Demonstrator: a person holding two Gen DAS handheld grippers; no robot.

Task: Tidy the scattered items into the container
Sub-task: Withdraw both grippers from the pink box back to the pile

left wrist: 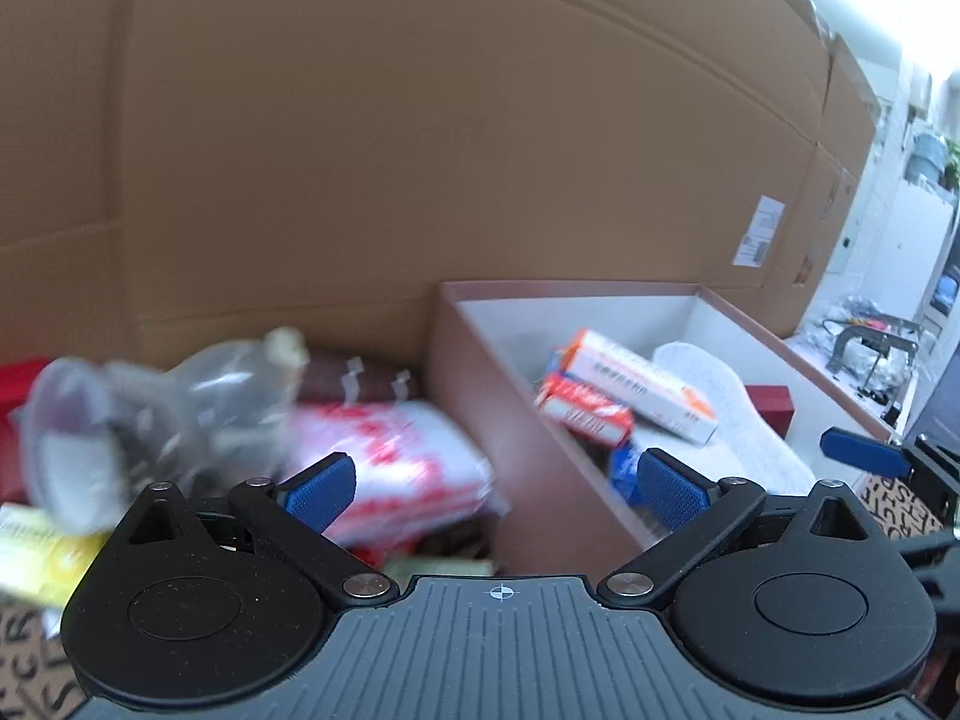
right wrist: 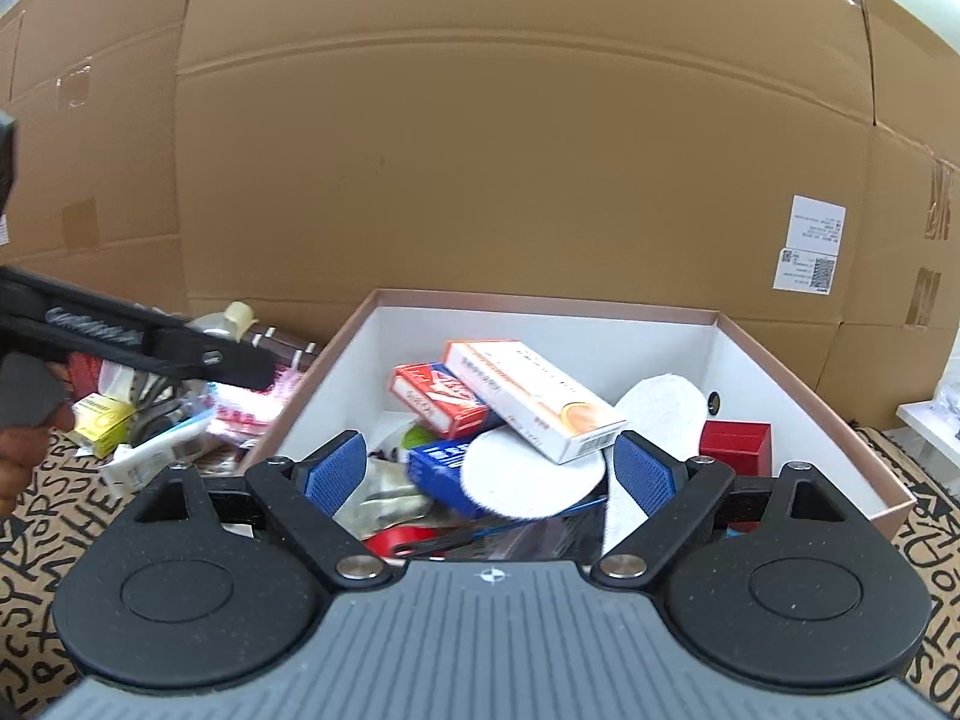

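Spreading wide, the left gripper (left wrist: 491, 483) is held empty at the container (left wrist: 528, 420) wall beside the scattered pile (left wrist: 240, 420); the right gripper (right wrist: 489, 474) is likewise held apart above the filled container (right wrist: 540, 315).

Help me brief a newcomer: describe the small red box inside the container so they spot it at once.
Start at the open white-lined container. Follow its right-hand wall to the small red box, just right of the white insole. Unlike the printed red-and-white carton nearby, it is plain solid red with no lettering visible.
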